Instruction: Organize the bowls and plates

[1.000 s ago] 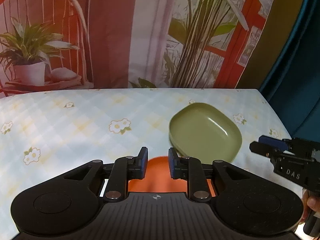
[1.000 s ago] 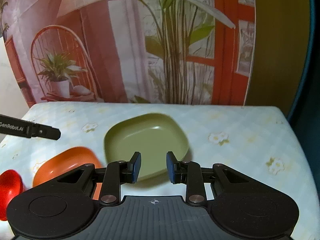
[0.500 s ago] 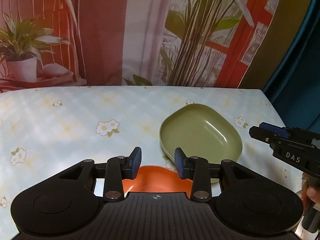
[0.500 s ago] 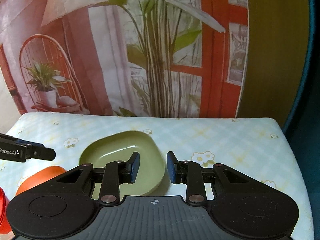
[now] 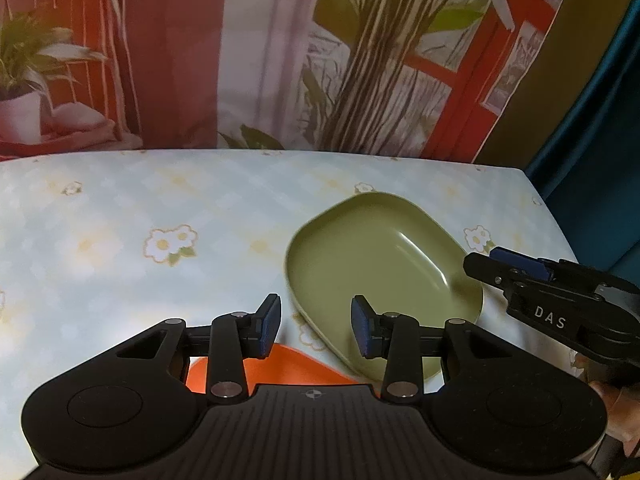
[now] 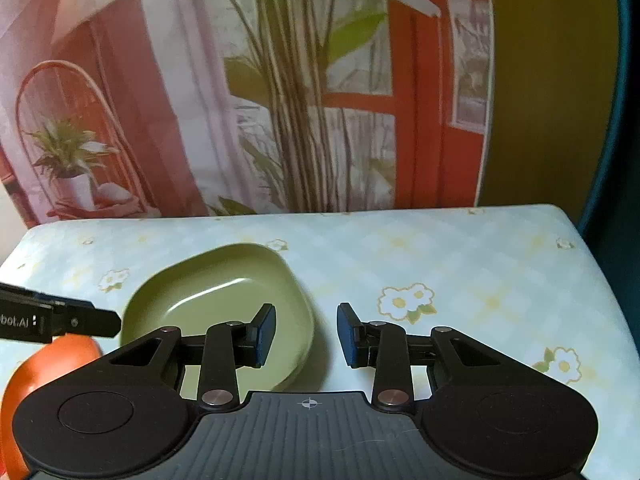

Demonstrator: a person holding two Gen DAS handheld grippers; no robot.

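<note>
- The green dish (image 5: 380, 268) sits centre-right on the flowered desk (image 5: 120, 216), the orange bowl (image 5: 280, 368) low in frame.
- Left tongs (image 5: 316, 330) and right tongs (image 6: 306, 334), both just opening, stand spread and empty (approach step, seemingly).
- Next: straddle a rim squarely.

Both wrist cameras look steeply down from close above, sharing the green plate (image 5: 384, 276) (image 6: 224, 300).

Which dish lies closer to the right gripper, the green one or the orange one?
The green dish: the right gripper hovers at its edge, while the orange dish sits farther left, beyond the left gripper.
</note>
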